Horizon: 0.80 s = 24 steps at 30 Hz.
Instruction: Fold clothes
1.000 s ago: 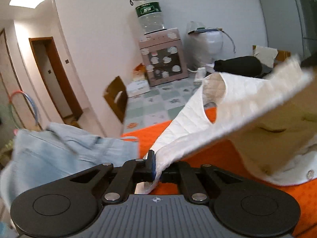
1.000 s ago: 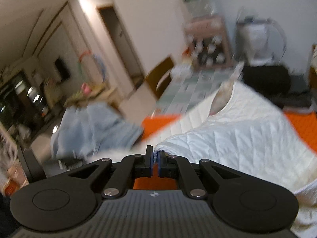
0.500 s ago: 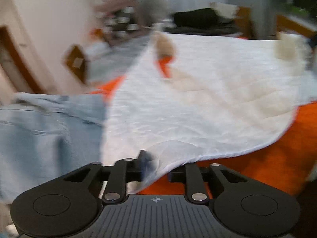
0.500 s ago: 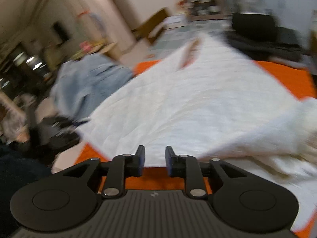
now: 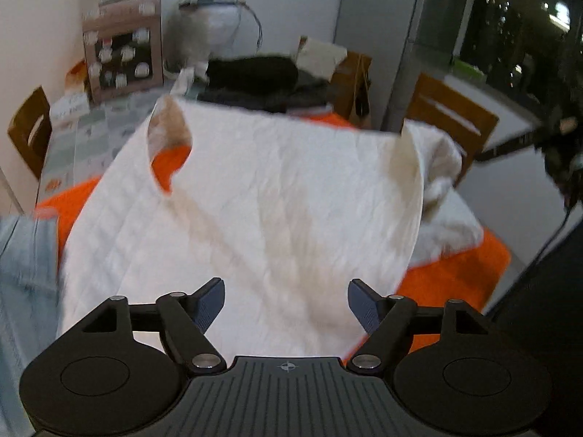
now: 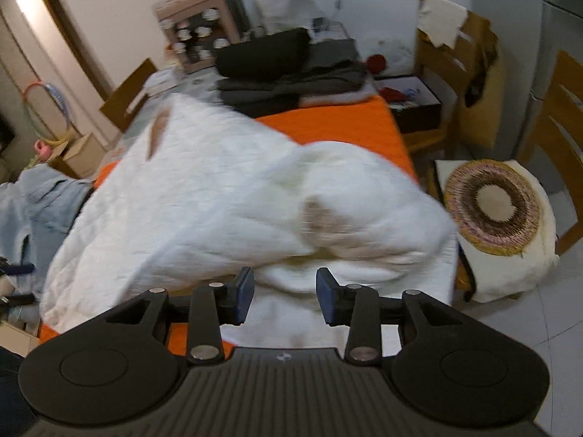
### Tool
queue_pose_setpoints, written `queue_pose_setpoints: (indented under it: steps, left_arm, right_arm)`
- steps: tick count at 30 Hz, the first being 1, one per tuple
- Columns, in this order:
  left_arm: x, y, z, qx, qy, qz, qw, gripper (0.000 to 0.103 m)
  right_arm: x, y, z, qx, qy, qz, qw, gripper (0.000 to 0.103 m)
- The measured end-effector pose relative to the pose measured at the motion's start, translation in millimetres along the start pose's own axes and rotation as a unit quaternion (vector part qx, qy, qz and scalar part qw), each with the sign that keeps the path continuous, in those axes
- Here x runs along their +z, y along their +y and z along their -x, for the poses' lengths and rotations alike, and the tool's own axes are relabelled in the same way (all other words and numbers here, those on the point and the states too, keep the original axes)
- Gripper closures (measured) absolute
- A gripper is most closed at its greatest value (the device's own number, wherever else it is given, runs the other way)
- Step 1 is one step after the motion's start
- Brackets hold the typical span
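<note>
- While lying spread over the orange table [image 5: 455, 276], fills most of both views: white vest [image 5: 255, 196], quilted, back side up as far as can be told.
- Runs near to far: hem just ahead of both grippers, shoulders at the far end beside a dark pile [image 5: 255, 76] of clothes.
- Shows 2 armholes in the left view, 1 far left [image 5: 167, 145] with orange showing through, 1 far right [image 5: 404, 153].
- Lies flat on the left half; bunches up into a soft heap on the right half [image 6: 346, 218], reaching the right table edge.
- Left gripper [image 5: 286, 304]: spread wide, nothing held, hovering at the near hem, close to the vest's middle line.
- Right gripper [image 6: 284, 296]: parted less widely, nothing held, pointing straight at the bunched right side, cloth directly between and beyond the tips.
- Judged nearer to the untidy part: the right gripper; nearer to the flat hem: the left.
- Likely turns on that lump: needs flattening or bringing across the long axis before a clean fold along it can sit.
- Cannot settle whether the heap is a side already laid inward or only a rumple.
- Off to the left, partly under the vest's edge: jeans [image 6: 40, 211], pale blue, apart from the work.
</note>
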State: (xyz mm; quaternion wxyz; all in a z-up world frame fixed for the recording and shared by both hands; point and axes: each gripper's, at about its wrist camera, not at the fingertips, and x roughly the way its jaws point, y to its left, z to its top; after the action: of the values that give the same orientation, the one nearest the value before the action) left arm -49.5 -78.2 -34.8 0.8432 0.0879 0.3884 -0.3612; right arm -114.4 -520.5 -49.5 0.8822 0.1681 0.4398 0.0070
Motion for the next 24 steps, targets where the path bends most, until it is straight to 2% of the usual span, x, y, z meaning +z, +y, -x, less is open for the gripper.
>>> queue_pose_setpoints:
  steps: [8,11,17,22,24]
  left_arm:
    - [71,-62,-54,-0.016,-0.036,0.026,0.9989,0.021]
    - [97,-86,-90,-0.039,-0.035,0.014,0.9985,0.020]
    - [150,-134,-162,-0.104,-0.028,-0.023,0.9939,0.018]
    - [181,-172,-207,-0.134,-0.014,-0.075,0.9881,0.017]
    - [190,-187,-226,-0.136,0.004,-0.096,0.9861,0.016]
  right_arm:
    - [-4,-82,-16,-0.001,0.016,-0.002,1.000,0.059]
    - [-6,-104,-21,0.009,0.020,-0.002,1.000,0.058]
    - [-18,-138,-23,0.021,0.026,-0.015,0.999,0.057]
    - [-29,-156,-19,0.022,0.021,-0.023,0.999,0.056]
    - [-33,-161,-16,0.021,0.017,-0.027,0.999,0.056]
